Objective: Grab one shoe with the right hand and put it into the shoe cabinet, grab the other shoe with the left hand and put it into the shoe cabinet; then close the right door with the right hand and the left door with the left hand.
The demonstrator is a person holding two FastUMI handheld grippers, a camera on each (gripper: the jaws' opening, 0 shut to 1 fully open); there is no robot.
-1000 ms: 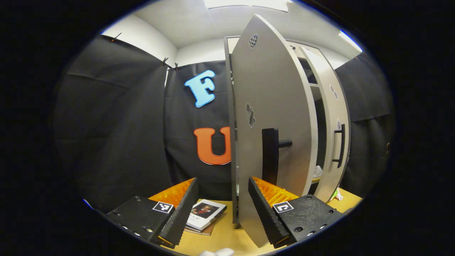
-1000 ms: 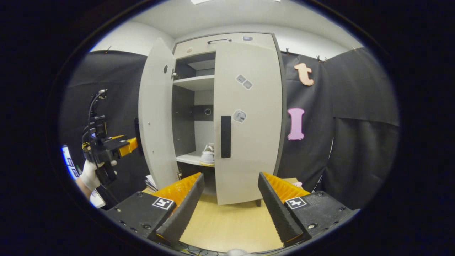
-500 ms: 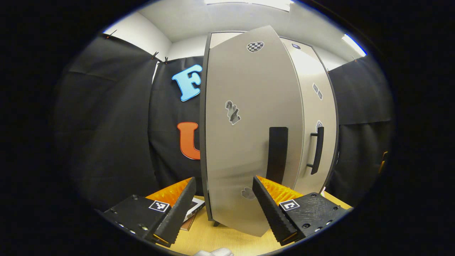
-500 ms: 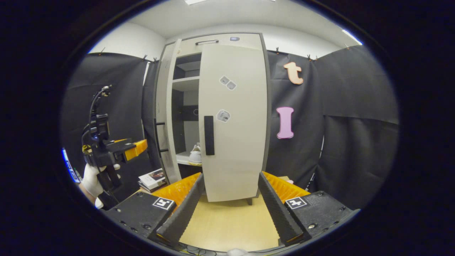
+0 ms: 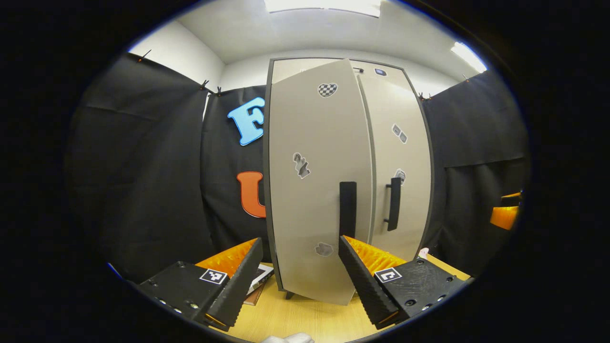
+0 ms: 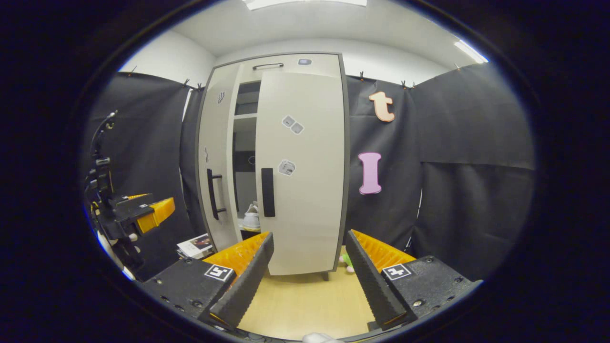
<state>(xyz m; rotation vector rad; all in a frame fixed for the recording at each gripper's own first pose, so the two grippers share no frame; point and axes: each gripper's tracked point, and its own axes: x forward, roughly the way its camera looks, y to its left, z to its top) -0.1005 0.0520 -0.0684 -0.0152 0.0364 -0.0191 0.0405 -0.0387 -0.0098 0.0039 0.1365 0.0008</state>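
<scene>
The grey shoe cabinet (image 5: 314, 66) stands ahead. Its left door (image 5: 310, 190), with a dark handle (image 5: 348, 209), is ajar by a narrow gap. The right door (image 6: 300, 171) looks shut against the frame. Through the gap in the right gripper view I see a white shoe (image 6: 251, 220) on a shelf inside. My left gripper (image 5: 300, 240) is open and holds nothing, a short way in front of the left door. It also appears in the right gripper view as the left gripper (image 6: 164, 209), apart from the door. My right gripper (image 6: 310, 236) is open and holds nothing, facing the right door.
A stack of books (image 6: 195, 245) lies on the wooden floor (image 6: 305, 300) by the cabinet's left foot. A small green and pink item (image 6: 345, 259) lies at the cabinet's right foot. Black cloth walls close in both sides. The right gripper (image 5: 505, 214) shows at the far right edge.
The left door has swung from wide open to nearly shut. The left gripper has drawn back from it. The right gripper has backed away from the cabinet a little.
</scene>
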